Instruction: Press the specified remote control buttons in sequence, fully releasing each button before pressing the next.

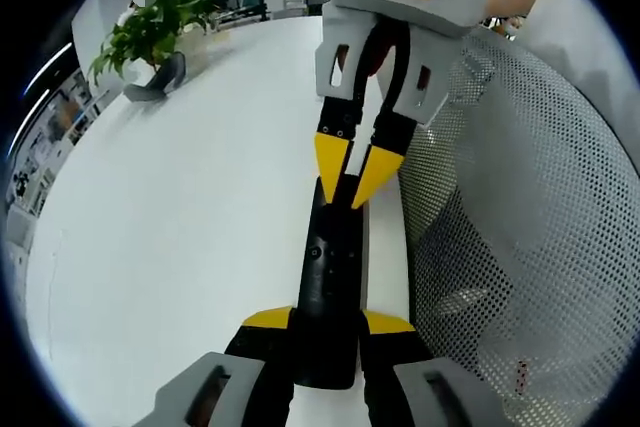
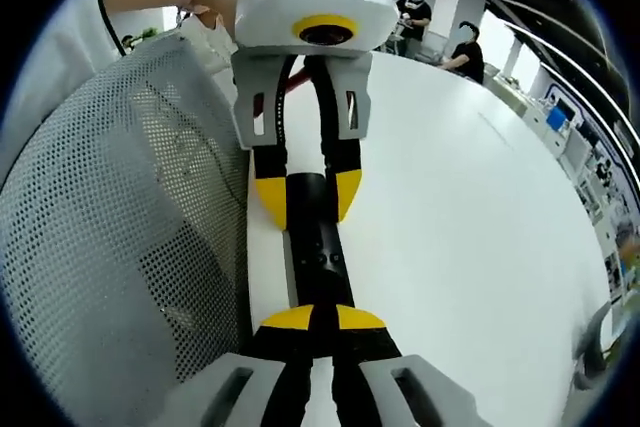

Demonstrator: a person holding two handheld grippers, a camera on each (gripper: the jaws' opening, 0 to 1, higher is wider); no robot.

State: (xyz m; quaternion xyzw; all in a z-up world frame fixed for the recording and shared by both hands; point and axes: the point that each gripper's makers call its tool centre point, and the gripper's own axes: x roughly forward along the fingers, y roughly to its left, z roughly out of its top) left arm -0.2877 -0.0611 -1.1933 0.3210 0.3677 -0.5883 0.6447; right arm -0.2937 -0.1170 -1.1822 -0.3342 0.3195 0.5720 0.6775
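Note:
A long black remote control (image 1: 330,277) lies along the edge of the white table (image 1: 180,227). My left gripper (image 1: 328,320) is shut on its near end, one yellow tip on each side. From the top of the left gripper view comes my right gripper (image 1: 352,182), its yellow tips together and resting on the remote's far part. In the right gripper view, my right gripper (image 2: 323,319) is shut, tips down on the remote's (image 2: 320,257) button face. Beyond it my left gripper (image 2: 308,197) clamps the remote's other end.
A grey mesh chair back (image 1: 520,197) stands right beside the table edge and the remote, also seen as the mesh chair back (image 2: 120,227). A potted plant (image 1: 150,32) sits at the far corner. People (image 2: 465,52) sit at the table's far end.

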